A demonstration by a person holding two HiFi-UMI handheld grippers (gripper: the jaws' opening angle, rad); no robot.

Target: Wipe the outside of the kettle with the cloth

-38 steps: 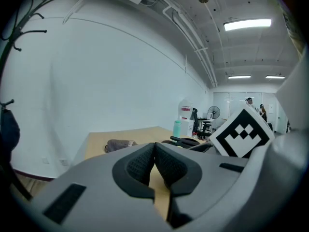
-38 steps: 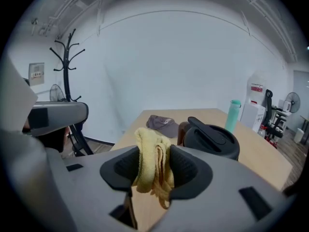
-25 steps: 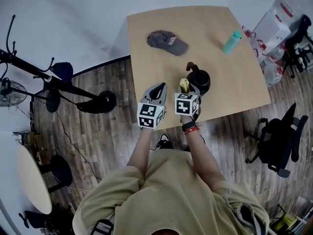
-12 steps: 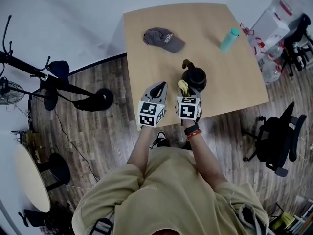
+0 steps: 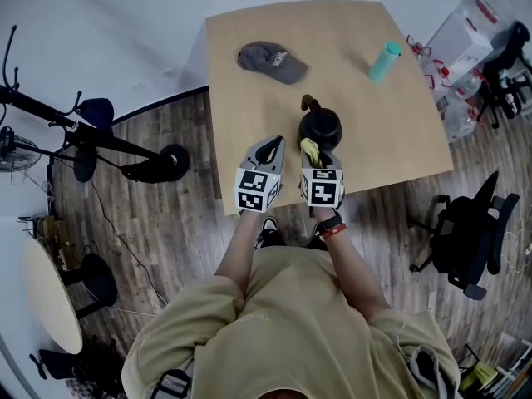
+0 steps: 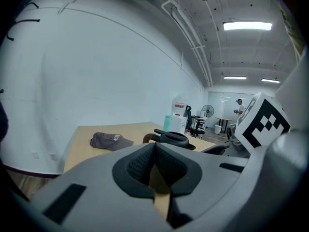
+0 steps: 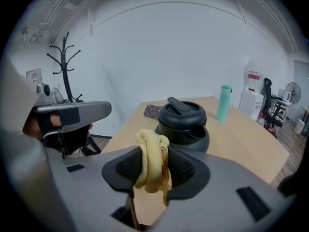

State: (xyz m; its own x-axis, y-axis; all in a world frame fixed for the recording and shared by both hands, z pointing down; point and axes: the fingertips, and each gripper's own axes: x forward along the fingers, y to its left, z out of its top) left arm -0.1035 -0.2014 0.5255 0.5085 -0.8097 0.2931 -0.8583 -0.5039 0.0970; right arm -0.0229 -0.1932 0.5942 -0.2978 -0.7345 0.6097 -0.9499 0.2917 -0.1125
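A squat black kettle [image 5: 320,125] with a flat lid and a brown curved part on its far side stands upright near the front of the light wooden tabletop [image 5: 374,115]. Close before it, the right gripper [image 7: 153,170] pinches a bunched yellow terry cloth [image 7: 151,163]. The left gripper [image 6: 154,166], jaws pressed together and empty, hovers alongside

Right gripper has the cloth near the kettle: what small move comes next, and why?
Probably ease the right gripper forward until the yellow cloth pinched in its jaws meets the near side of the kettle. The cloth looks just short of it, not yet touching. The left gripper is shut on nothing, so wiping falls to the right one.
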